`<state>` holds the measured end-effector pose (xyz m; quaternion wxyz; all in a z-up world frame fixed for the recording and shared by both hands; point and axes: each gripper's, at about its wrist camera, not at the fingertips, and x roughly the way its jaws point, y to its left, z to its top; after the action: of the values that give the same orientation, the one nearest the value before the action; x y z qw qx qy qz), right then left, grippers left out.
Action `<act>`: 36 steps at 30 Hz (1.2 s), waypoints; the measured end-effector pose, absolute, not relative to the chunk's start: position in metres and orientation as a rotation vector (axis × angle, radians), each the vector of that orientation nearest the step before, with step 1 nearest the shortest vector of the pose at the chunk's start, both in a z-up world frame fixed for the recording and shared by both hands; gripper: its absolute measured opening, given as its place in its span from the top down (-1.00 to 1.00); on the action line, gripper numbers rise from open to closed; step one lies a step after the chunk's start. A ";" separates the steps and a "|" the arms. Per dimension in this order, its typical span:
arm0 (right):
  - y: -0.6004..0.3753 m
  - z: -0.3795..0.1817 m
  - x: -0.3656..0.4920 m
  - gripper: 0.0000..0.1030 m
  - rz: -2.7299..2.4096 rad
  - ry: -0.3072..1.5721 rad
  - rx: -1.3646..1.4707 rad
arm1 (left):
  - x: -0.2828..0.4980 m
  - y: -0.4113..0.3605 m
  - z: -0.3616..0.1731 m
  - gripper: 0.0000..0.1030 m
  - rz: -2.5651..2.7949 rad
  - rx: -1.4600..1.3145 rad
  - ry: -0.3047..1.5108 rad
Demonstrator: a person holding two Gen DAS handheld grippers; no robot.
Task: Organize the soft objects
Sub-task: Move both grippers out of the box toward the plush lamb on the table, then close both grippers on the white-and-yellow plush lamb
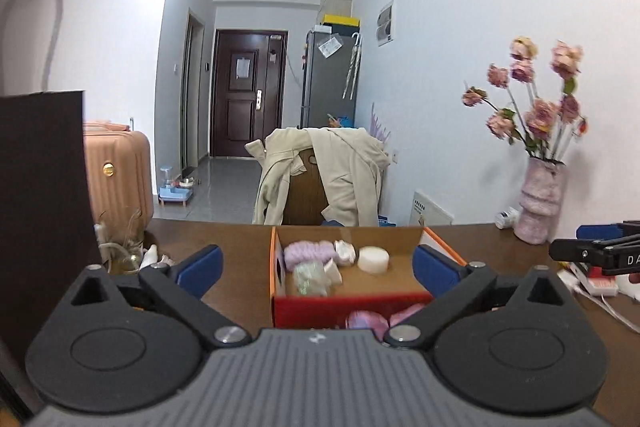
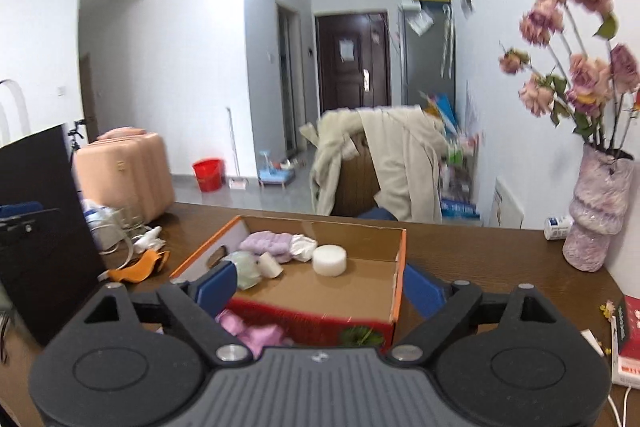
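Cardboard makes up the open box [image 1: 348,233] with orange edges and a red front wall that sits on my dark brown wooden surface [image 1: 240,267], and most of the soft things lie inside it. Toward its far left corner I see a lilac knitted bundle [image 1: 308,251], a crumpled white cloth [image 1: 345,251] touching it, a pale green packet [image 1: 309,277] nearer to me with a small white roll [image 2: 270,264] beside it, and a round white foam puck [image 1: 373,259] standing apart toward the middle. Pink plush pieces [image 2: 250,333] lie outside the box, just in front of its red wall and close under my tools. My left tool [image 1: 318,269] is spread wide with nothing between its blue pads [image 1: 200,265], which frame the box from either side without touching it. My right tool [image 2: 320,287] is also wide apart and empty, one blue pad over the box's left wall and the other just off its right corner. To the left of the box an orange fabric scrap [image 2: 138,267] and a white crumpled item [image 2: 151,235] lie on the surface near a tangle of cables. A fuzzy pink vase of dried roses [image 2: 598,211] stands at the right by the wall, well apart from the box, and a chair draped with a cream coat [image 1: 324,175] is behind the surface
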<state>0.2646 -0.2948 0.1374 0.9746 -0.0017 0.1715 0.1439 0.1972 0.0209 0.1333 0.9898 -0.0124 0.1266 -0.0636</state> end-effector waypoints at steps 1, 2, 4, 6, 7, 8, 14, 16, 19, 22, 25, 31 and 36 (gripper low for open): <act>-0.294 0.132 0.250 -0.79 0.296 0.334 -0.012 | 0.184 0.018 0.127 -1.00 -0.129 0.002 0.233; -0.291 0.126 0.235 -0.79 0.290 0.316 -0.021 | 0.169 0.016 0.119 -1.00 -0.126 0.025 0.209; -0.285 0.113 0.209 -0.80 0.279 0.293 -0.040 | 0.146 0.009 0.103 -1.00 -0.104 0.040 0.200; -0.281 0.096 0.186 -0.80 0.265 0.290 -0.045 | 0.130 0.009 0.088 -1.00 -0.103 0.024 0.204; -0.279 0.088 0.175 -0.80 0.270 0.297 -0.049 | 0.123 0.010 0.081 -1.00 -0.100 0.003 0.207; -0.277 0.081 0.164 -0.80 0.271 0.300 -0.044 | 0.118 0.011 0.076 -1.00 -0.096 -0.010 0.217; -0.276 0.049 0.130 -0.80 0.278 0.337 0.025 | 0.115 0.015 0.063 -1.00 -0.089 0.000 0.255; -0.275 0.045 0.129 -0.80 0.265 0.350 0.011 | 0.116 0.013 0.063 -1.00 -0.102 -0.004 0.253; -0.275 0.042 0.129 -0.80 0.242 0.357 0.015 | 0.116 0.012 0.062 -1.00 -0.113 -0.001 0.250; -0.278 0.040 0.138 -0.80 0.228 0.367 0.018 | 0.123 0.010 0.059 -1.00 -0.115 -0.001 0.267; -0.281 0.034 0.150 -0.80 0.217 0.390 0.040 | 0.134 0.006 0.055 -1.00 -0.126 0.006 0.288; -0.286 0.014 0.183 -0.79 0.183 0.478 0.054 | 0.163 -0.008 0.046 -1.00 -0.163 0.017 0.333; -0.290 0.003 0.214 -0.77 0.148 0.534 0.067 | 0.194 -0.018 0.039 -1.00 -0.200 0.023 0.366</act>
<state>0.2143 -0.2904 0.0031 0.9613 0.0329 0.2637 0.0728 0.1937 -0.0185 0.0392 0.9782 0.0115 0.1819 -0.0993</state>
